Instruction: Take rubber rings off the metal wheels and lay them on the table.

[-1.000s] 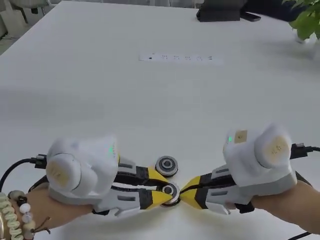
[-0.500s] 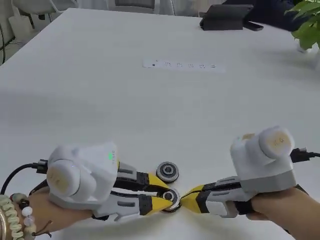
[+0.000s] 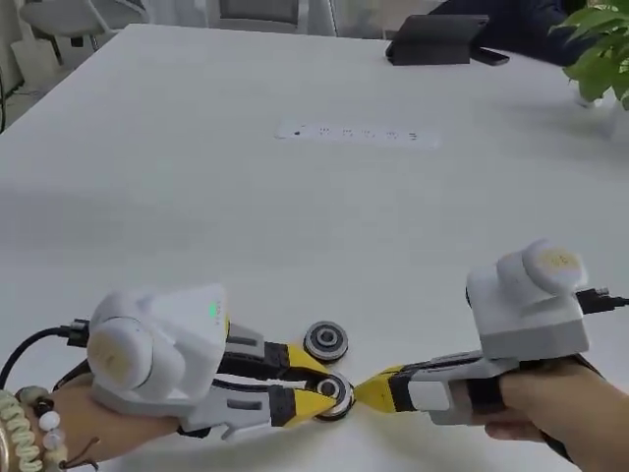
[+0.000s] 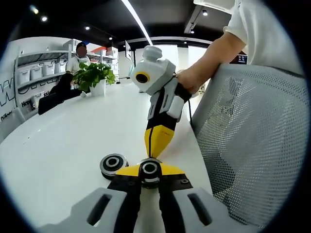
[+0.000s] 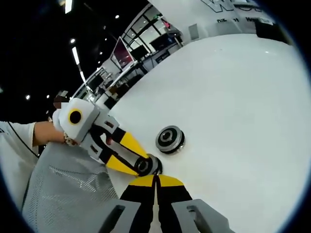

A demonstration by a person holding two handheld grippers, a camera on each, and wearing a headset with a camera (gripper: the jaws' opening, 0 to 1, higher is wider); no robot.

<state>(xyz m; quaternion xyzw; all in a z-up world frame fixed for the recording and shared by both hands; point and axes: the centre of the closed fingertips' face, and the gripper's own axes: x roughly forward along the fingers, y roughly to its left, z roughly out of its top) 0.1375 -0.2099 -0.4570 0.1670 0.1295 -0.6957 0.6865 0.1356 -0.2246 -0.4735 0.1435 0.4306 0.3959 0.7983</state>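
Note:
A small metal wheel (image 3: 334, 392) with a dark rubber ring lies on the white table (image 3: 295, 226) near its front edge. My left gripper (image 3: 328, 391) is shut on this wheel, one yellow jaw on each side (image 4: 149, 171). From the right, my right gripper (image 3: 366, 392) has its jaws shut, and the pointed tip touches the wheel's rim (image 5: 146, 166). Whether it pinches the ring I cannot tell. My right gripper (image 5: 155, 180) shows nothing between its tips. A second wheel (image 3: 325, 340) lies flat just beyond, free of both grippers (image 4: 114, 164) (image 5: 170, 138).
A white power strip (image 3: 359, 133) lies mid-table, with a black device (image 3: 432, 44) and a green plant (image 3: 600, 39) at the far edge. A mesh chair back (image 4: 252, 136) stands at the table's near side. People sit at the far end (image 4: 73, 73).
My right gripper has rolled so that its body stands upright, and it sits lower and further right. The left gripper keeps its hold on the wheel. The head camera has shifted.

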